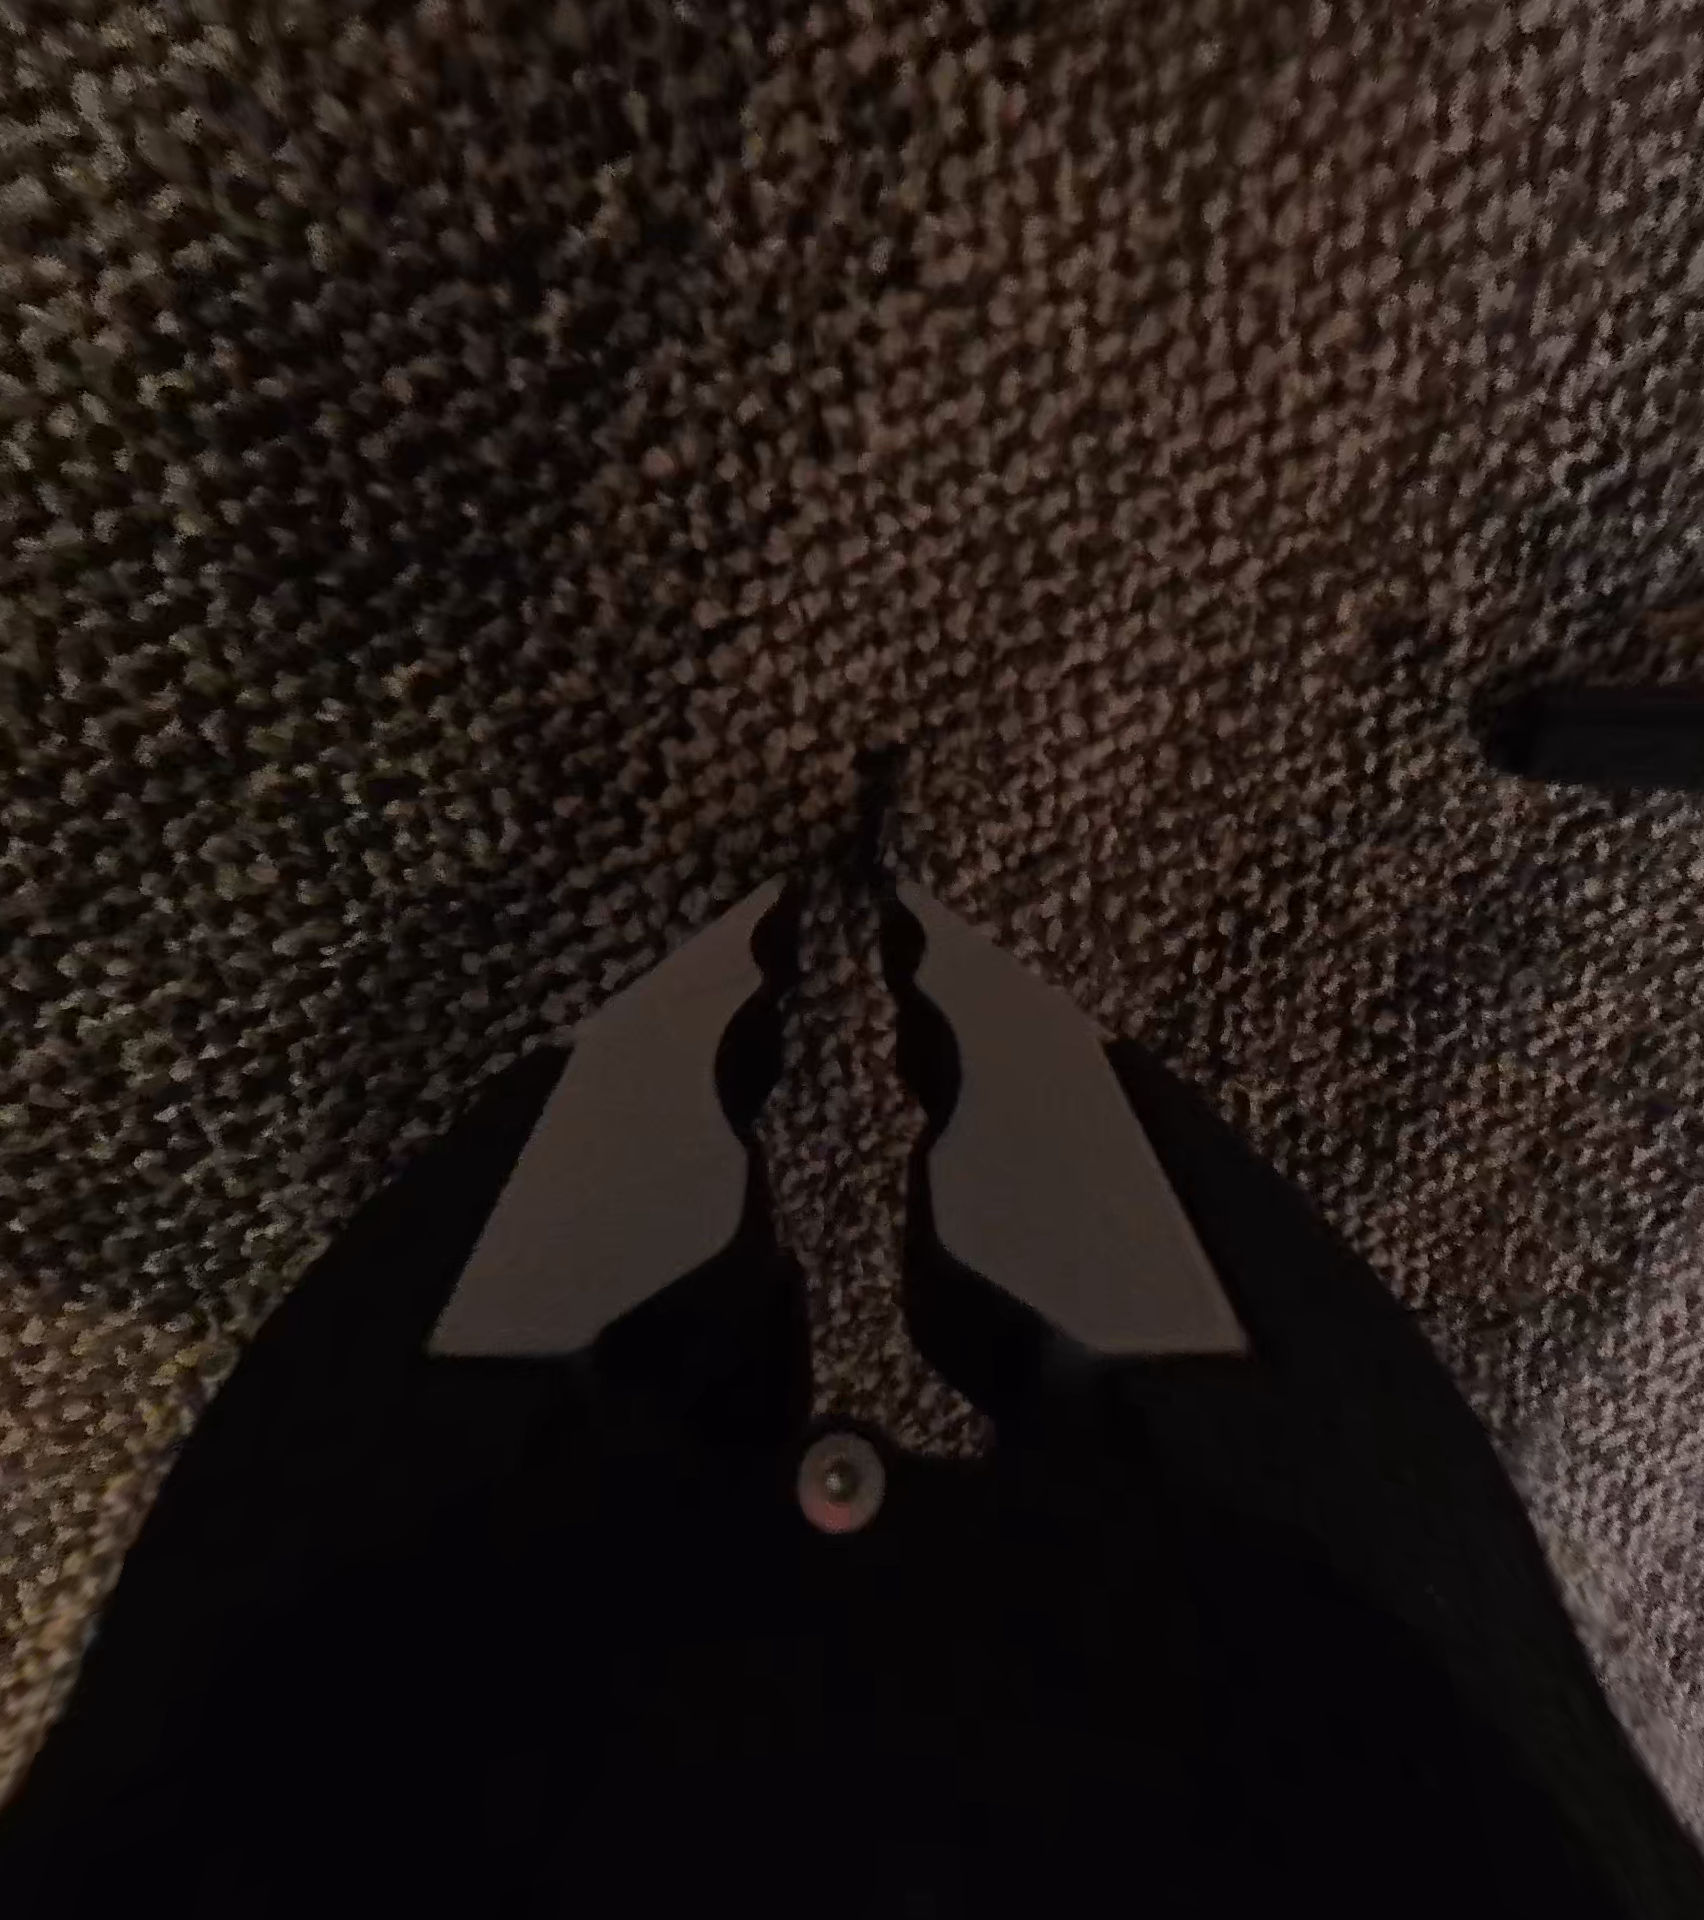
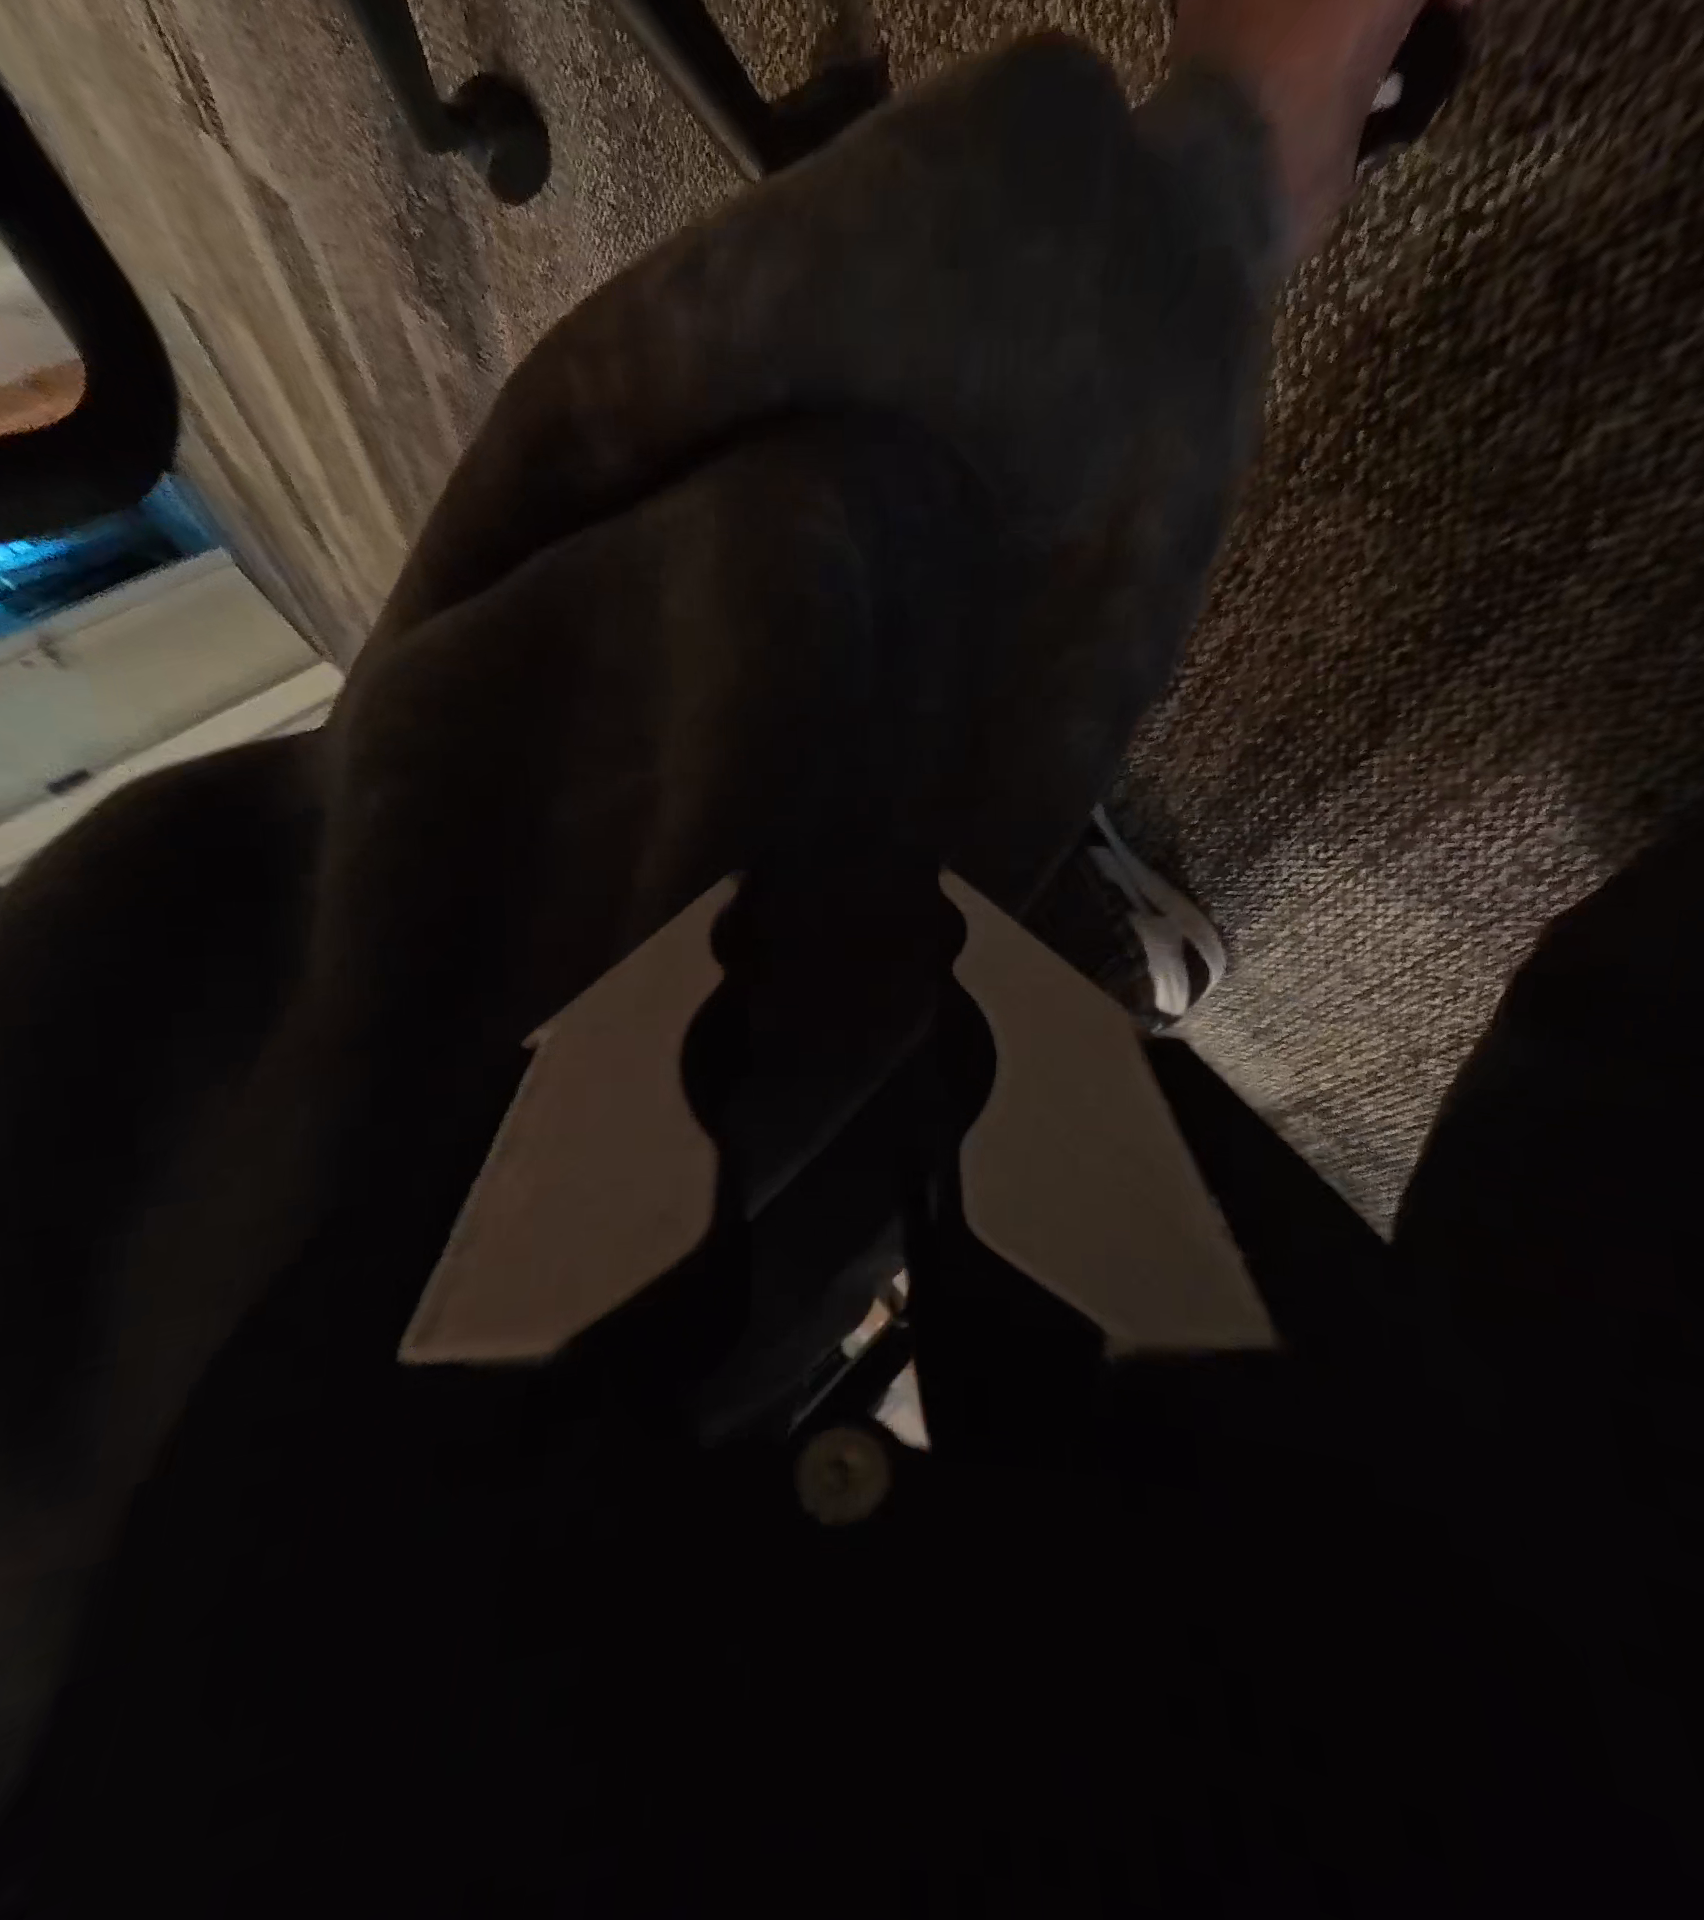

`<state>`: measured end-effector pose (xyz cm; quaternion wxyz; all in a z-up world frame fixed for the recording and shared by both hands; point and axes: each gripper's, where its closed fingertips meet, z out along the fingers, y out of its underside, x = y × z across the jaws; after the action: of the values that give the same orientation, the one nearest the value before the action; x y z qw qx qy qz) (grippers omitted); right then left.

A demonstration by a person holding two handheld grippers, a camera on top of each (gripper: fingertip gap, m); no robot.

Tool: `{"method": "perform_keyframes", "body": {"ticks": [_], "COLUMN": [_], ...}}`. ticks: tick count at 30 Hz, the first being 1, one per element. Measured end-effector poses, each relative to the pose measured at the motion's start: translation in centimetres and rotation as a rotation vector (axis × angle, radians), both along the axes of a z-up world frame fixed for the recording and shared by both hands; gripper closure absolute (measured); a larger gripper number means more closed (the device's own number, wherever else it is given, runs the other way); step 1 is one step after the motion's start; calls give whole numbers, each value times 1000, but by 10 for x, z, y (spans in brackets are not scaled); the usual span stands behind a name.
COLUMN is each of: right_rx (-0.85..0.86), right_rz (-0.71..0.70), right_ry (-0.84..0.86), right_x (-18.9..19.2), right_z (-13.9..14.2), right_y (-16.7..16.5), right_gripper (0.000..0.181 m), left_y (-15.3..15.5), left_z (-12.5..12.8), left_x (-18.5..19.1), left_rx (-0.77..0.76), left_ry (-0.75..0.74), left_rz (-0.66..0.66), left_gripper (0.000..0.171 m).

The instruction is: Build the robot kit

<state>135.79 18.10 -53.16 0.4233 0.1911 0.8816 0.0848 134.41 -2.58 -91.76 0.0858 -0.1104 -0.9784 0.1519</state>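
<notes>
A: State the condition of the left gripper [image 1: 843, 904].

B: Its fingers [image 1: 619, 1174] stand nearly closed, tips almost meeting just over the speckled carpet [image 1: 827, 416]; carpet shows through the narrow gap, and a thin dark strand [image 1: 874, 821] runs ahead from the tips; whether that strand is pinched cannot be told. A dark strip [image 1: 1648, 740] lies well apart, to the right of the fingers.

A: And the right gripper [image 2: 843, 904]?

B: Clenched on a dark garment [image 2: 827, 416]; a fold passes between the fingers [image 2: 578, 1174] and the cloth rises ahead of them, draping left and below; the view is dim, so the kind of garment is uncertain.

A: Handling properties?

B: Judged soft, limp and light; it will sag and slide, not break; take hold at a bunched fold or hem, deep between the fingers.

A: Surroundings?

B: A shoe with white laces [image 2: 1154, 935] sits just right of the fingers, on carpet; a pale wall panel [image 2: 287, 343] stands ahead-left.
</notes>
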Motion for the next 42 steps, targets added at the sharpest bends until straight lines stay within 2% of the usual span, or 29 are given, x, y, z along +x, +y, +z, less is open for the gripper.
{"method": "perform_keyframes", "body": {"ticks": [3,6,8,11,14,16,20,24,26,28,30,33,35,37,40,42], "right_rx": [11,7,31,59,53,49,65,54,67,69,71,60,59,37,-20,-96], "right_rz": [-38,-23,-7,-23,3,27,-1,92,32,-32,-4,90,132,203,326,388], "right_ry": [-35,-45,-53,-69,-90,-88,-128,-72,-57,-72,-73,-25,-13,43,238,332], "right_x": [-1,-2,-2,-2,1,2,9,4,0,5,15,25,27,16,-21,-36], "right_z": [3,3,1,0,3,3,6,-2,-5,-3,-2,7,29,57,110,160], "right_y": [-3,3,12,17,20,23,23,35,28,19,23,46,58,58,37,11], "right_gripper": [152,152,152,151,151,152,151,152,153,154,153,152,152,152,152,152], "left_y": [2,-4,-5,-3,-6,-5,-4,6,20,48,96,185,234,267,294,303], "left_z": [0,11,13,-1,-2,-2,-1,26,58,99,155,259,338,419,535,604], "left_x": [1,3,-9,-19,-16,-12,-12,-9,0,19,47,122,182,246,337,395], "left_rx": [-12,-61,-58,-40,-98,-64,16,34,30,56,118,216,256,279,233,159], "left_ry": [1,6,36,-21,-55,-21,6,55,69,81,117,74,39,13,-4,-18], "left_rz": [2,20,-35,-180,-298,-295,-336,-327,-325,-317,-269,-251,-204,-95,107,223], "left_gripper": [161,159,155,147,158,166,167,166,166,166,166,166,166,166,166,166]}}
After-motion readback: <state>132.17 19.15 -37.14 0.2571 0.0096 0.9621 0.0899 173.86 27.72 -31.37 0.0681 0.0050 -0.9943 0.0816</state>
